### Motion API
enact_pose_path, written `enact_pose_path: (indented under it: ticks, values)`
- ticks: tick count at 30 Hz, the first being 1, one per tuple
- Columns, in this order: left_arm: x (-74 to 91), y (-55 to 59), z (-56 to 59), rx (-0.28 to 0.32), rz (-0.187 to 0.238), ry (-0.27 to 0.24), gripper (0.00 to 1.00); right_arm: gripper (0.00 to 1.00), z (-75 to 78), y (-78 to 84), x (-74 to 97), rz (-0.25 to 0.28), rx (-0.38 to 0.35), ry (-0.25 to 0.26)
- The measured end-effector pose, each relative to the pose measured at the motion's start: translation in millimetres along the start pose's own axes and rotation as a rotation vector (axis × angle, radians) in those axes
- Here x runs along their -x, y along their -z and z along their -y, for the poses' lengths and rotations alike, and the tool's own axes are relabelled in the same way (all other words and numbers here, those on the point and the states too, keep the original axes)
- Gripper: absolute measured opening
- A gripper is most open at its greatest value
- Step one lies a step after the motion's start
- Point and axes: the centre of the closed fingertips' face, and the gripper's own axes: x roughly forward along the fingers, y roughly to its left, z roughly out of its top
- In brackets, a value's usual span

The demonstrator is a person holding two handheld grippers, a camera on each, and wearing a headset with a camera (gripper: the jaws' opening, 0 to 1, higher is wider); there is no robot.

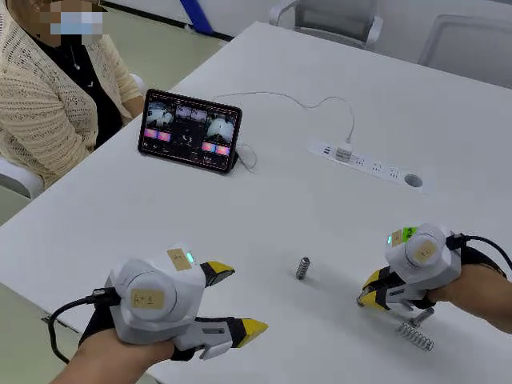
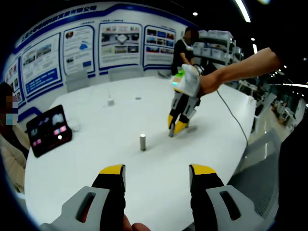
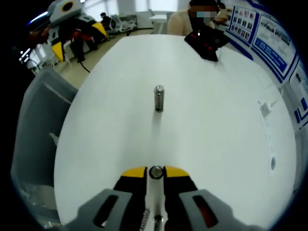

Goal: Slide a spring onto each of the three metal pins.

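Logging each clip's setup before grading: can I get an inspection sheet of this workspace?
Surface: white table, mostly bare.
Job's things: pin with spring standing upright mid-table; loose spring lying beside the right gripper; held pin between its jaws.
Clutter: lit tablet, propped up.
Grippers: left gripper open, holding nothing; right gripper shut on the held pin.
Cables: white cord into power strip; black lead from left gripper.
Surroundings: seated person, chairs, wall posters.
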Motion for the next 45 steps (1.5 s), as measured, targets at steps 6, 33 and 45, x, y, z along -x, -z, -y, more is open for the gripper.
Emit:
enact_pose_path:
  ticks: [6, 33, 45]
  values:
    - [-2.3, -1.3, 3.6, -0.01, 0.0, 0.01, 0.55, 0.27, -0.3, 3.4, 5.1, 0.016, -0.039, 0.031]
    - [-0.4, -18.4, 15.2, -0.048, 0.024, 0.035, 0.55, 0.57, -17.3, 10.2, 41.8, 0.122, -0.185, 0.203]
    - [-0.9, -19.7, 20.5, -0.038, 0.033, 0.039, 0.55, 0.59, -22.7, 7.6, 63.8, 0.241, -0.309, 0.265]
